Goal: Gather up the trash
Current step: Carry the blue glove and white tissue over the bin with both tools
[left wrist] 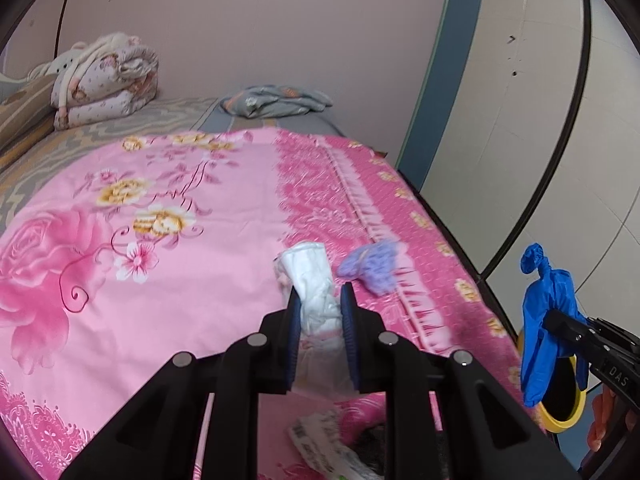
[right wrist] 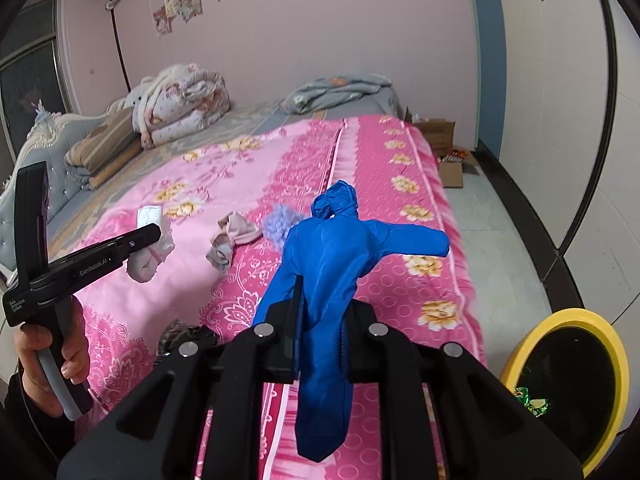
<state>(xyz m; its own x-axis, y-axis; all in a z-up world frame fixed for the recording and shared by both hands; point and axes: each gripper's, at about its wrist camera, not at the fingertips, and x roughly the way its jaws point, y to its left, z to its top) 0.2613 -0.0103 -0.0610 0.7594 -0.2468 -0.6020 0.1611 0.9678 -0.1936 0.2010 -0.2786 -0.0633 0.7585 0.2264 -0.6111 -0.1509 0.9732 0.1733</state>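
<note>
My left gripper (left wrist: pixel 320 296) is shut on a crumpled white wrapper (left wrist: pixel 316 280), held above the pink floral bedspread (left wrist: pixel 180 260). In the right wrist view the left gripper (right wrist: pixel 154 236) shows at the left with the white wrapper (right wrist: pixel 146 260) hanging from it. My right gripper (right wrist: pixel 322 300) is shut on a blue rubber glove (right wrist: pixel 328 256), which dangles below the jaws. In the left wrist view the right gripper (left wrist: pixel 560 324) with the blue glove (left wrist: pixel 548 308) hangs over a yellow-rimmed bin (left wrist: pixel 560 424). On the bed lie a purple fluffy scrap (right wrist: pixel 280 224) and a beige crumpled piece (right wrist: pixel 230 240).
The yellow-rimmed bin (right wrist: pixel 560 316) stands on the floor off the bed's right edge, black-lined, with a green wrapper (right wrist: pixel 532 402) inside. A printed white wrapper (left wrist: pixel 320 440) and a dark clump (right wrist: pixel 188 338) lie near the bed's front. Folded quilts (right wrist: pixel 180 100) sit at the head. Cardboard boxes (right wrist: pixel 436 132) stand beyond.
</note>
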